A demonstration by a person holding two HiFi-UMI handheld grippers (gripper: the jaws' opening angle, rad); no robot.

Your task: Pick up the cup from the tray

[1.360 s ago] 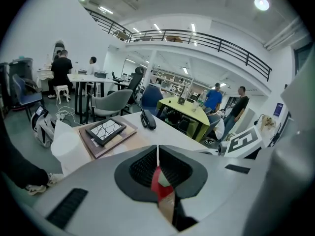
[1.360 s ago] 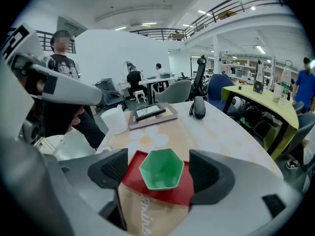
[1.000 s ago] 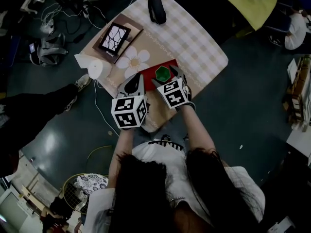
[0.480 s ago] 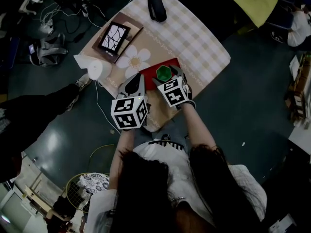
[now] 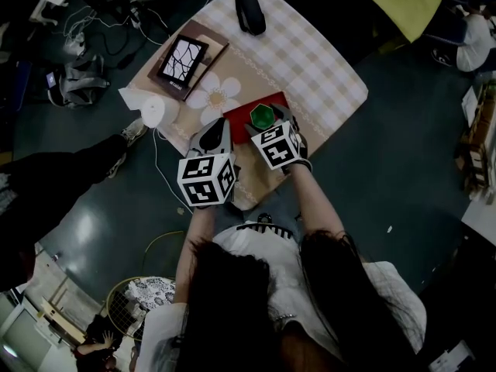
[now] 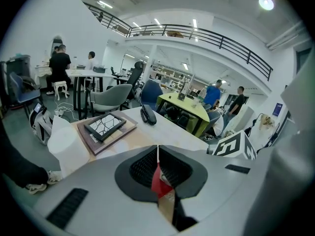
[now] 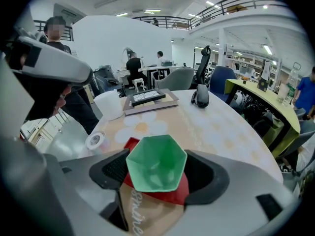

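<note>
Near the front edge of the table [image 5: 310, 60], the head view shows the green cup [image 5: 261, 116] upright on the red tray [image 5: 239, 119], just beyond the right gripper [image 5: 269, 124], the nearer one. The left gripper [image 5: 213, 138] is at the tray's near-left corner. In the left gripper view the jaws are pressed together, with a sliver of red showing through the gap. In the right gripper view the jaws are spread either side of the cup, whose mouth faces up on a vertical axis.

Your left gripper [image 5: 211, 136] and right gripper [image 5: 268, 124] have smooth pale-grey plastic shells with black ribbed pads [image 7: 114, 168] set inside. Each carries a white cube [image 5: 205, 179] printed with black square markers. Your forearms [image 5: 316, 201] are bare and light-skinned, and your long dark hair [image 5: 232, 308] falls over a white top [image 5: 273, 273].
</note>
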